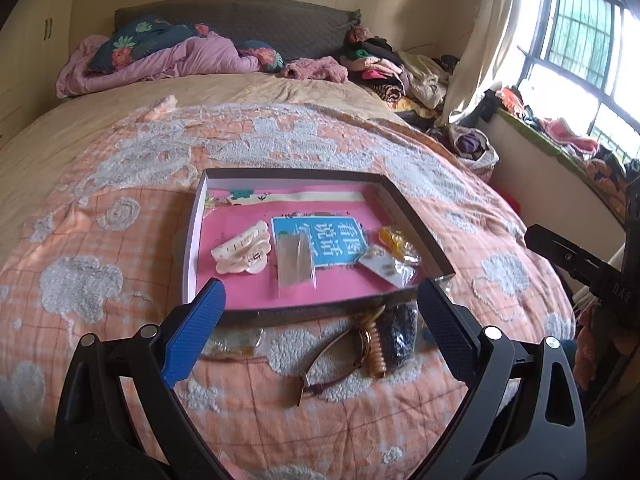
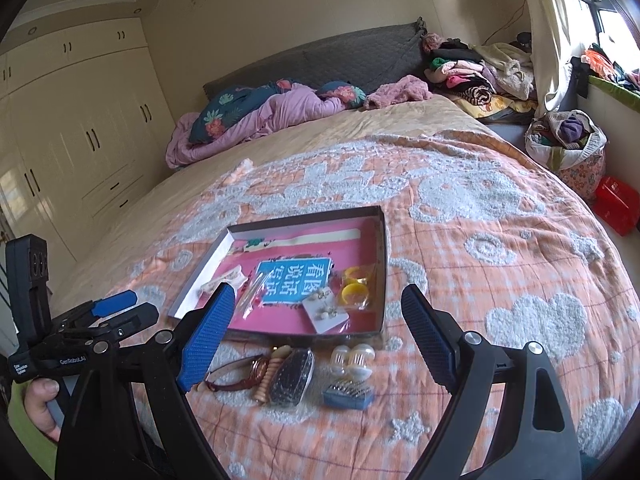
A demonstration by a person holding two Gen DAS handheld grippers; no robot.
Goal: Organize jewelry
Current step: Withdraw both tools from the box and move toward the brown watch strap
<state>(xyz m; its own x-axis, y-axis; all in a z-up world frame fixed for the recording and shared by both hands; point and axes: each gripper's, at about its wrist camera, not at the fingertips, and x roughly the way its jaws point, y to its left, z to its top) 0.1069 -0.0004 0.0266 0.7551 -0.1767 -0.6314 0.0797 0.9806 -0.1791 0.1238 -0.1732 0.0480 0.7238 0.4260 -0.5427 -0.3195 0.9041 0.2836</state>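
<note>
Both my claws are spread wide, holding nothing, hovering over the near end of the bed [image 2: 500,240]: left claw [image 1: 320,316], right claw [image 2: 316,328]. The shallow tray [image 2: 382,264] with pink lining sits on the orange quilt [image 1: 120,240], mid-bed, just ahead of both. Inside it: cream hair clip [image 1: 242,248] at the left, clear sachet [image 1: 296,262] overlapping the blue booklet [image 1: 320,240] in the middle, earring card [image 2: 326,306] and yellow rings in a bag [image 2: 354,286] toward the right wall. Loose on the quilt just outside the tray's near wall: watch [image 2: 240,372] with a beige coil band [image 2: 270,376] touching it, dark beaded pouch [image 2: 292,378], two pearl-like knobs [image 2: 352,360], blue pin box [image 2: 348,394]. The glossy patch left of the watch, in the left wrist view, is probably another plastic bag; too blurred to confirm.
</note>
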